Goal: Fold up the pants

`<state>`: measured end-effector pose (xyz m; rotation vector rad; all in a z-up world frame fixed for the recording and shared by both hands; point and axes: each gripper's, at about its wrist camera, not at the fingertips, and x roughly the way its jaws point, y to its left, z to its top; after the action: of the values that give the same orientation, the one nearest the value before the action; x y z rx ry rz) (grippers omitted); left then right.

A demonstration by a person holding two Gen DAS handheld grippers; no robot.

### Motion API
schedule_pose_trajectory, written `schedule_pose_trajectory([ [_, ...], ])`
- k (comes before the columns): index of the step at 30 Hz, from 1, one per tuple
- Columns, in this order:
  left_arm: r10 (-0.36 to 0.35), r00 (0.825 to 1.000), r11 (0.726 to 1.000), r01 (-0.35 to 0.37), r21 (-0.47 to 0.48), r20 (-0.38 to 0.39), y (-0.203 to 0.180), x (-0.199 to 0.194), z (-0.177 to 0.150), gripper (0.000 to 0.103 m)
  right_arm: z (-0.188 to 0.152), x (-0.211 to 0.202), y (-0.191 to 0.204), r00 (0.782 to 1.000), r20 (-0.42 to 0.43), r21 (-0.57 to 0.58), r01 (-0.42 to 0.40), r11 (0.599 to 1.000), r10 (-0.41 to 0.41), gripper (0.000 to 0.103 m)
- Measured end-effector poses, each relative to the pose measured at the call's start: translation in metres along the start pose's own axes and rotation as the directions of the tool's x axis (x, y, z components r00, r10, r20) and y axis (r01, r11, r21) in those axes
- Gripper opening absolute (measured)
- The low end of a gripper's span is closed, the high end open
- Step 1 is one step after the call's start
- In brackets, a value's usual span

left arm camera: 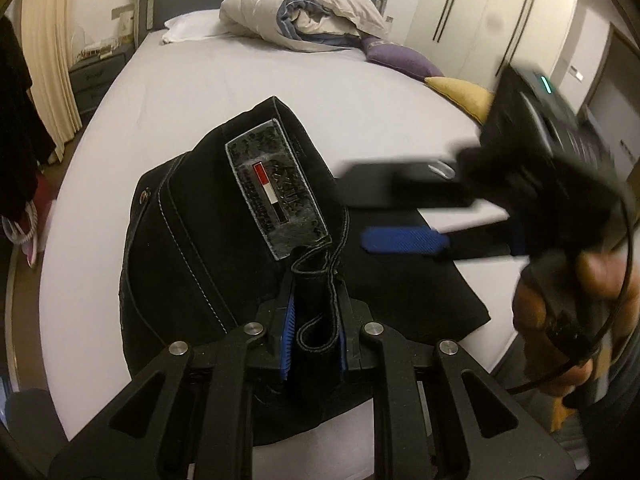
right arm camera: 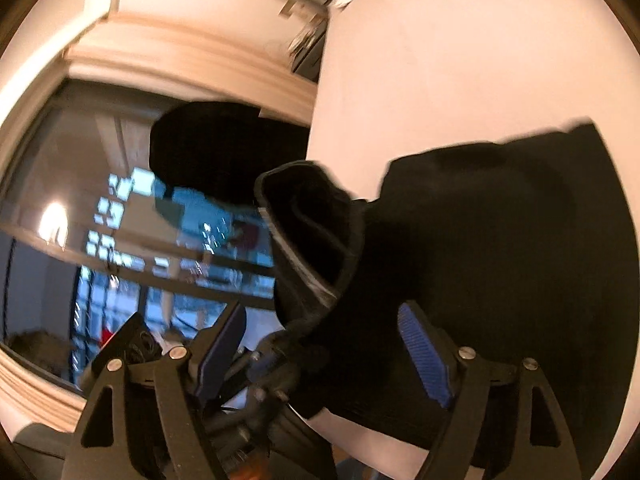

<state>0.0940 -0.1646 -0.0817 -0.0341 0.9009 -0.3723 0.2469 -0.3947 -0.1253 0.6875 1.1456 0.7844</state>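
The left gripper [left arm camera: 316, 324] is pinching a folded edge of the black pants [left arm camera: 208, 240] between its ribbed blue pads [left arm camera: 289, 336], jaws nearly closed on the thick seam. The pants are lying in a bunched heap on the bed [left arm camera: 224, 96], near its front edge. The cloth is looking like heavy denim, with pale stitching lines, a small metal rivet and a grey worn patch [left arm camera: 276, 196] that is carrying a small red, white and black stripe.

The right gripper [right arm camera: 320, 344] is standing wide open and is gripping nothing; in the left view it is blurred, just above the flat part of the pants, with one blue pad showing. A hand [left arm camera: 576, 312] is holding its handle, and a thin black cable is looping beside it.

The bed sheet is smooth and pale. At its far end a crumpled duvet [left arm camera: 304, 4], a white pillow [left arm camera: 192, 28] and a purple cushion [left arm camera: 400, 56] are lying.
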Motion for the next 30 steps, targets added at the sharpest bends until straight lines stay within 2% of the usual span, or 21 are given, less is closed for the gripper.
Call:
schedule_pose_trajectory([
  [2, 0.005, 1.0, 1.0, -0.005, 0.021, 0.004, -0.006, -0.001, -0.003, 0.015, 0.008, 0.01, 0.007, 0.998, -0.041, -0.036, 0.054, 0.998, -0.055, 0.081],
  [4, 0.011, 1.0, 0.999, -0.011, 0.039, 0.004, -0.01, -0.003, -0.008, 0.015, 0.013, 0.02, 0.011, 0.991, -0.071, -0.076, 0.109, 0.991, -0.114, 0.073],
  [5, 0.014, 1.0, 0.999, -0.015, 0.045, 0.005, -0.012, -0.002, -0.009, 0.015, 0.016, 0.025, 0.011, 0.987, -0.085, -0.086, 0.13, 0.988, -0.137, 0.053],
  [6, 0.016, 1.0, 0.999, -0.016, 0.05, 0.003, -0.014, -0.002, -0.009, 0.015, 0.017, 0.028, 0.011, 0.98, -0.093, -0.101, 0.168, 0.981, -0.178, 0.038],
  [9, 0.017, 1.0, 0.998, -0.017, 0.065, 0.002, -0.018, 0.0, -0.009, 0.015, 0.014, 0.024, 0.013, 0.977, -0.075, -0.137, 0.187, 0.973, -0.198, 0.024],
  [18, -0.033, 0.999, 0.988, 0.034, 0.152, -0.006, -0.063, 0.011, 0.002, 0.015, 0.018, -0.014, -0.014, 0.978, -0.045, -0.125, 0.198, 0.972, -0.204, 0.017],
  [24, -0.074, 0.996, 0.977, 0.083, 0.198, -0.054, -0.106, 0.039, 0.009, 0.015, 0.022, -0.036, -0.044, 0.971, -0.049, -0.103, 0.226, 0.969, -0.232, 0.015],
  [30, -0.077, 0.994, 0.971, 0.093, 0.219, -0.082, -0.133, 0.068, 0.014, 0.015, 0.027, -0.048, -0.068, 0.97, -0.054, -0.088, 0.232, 0.969, -0.237, 0.015],
])
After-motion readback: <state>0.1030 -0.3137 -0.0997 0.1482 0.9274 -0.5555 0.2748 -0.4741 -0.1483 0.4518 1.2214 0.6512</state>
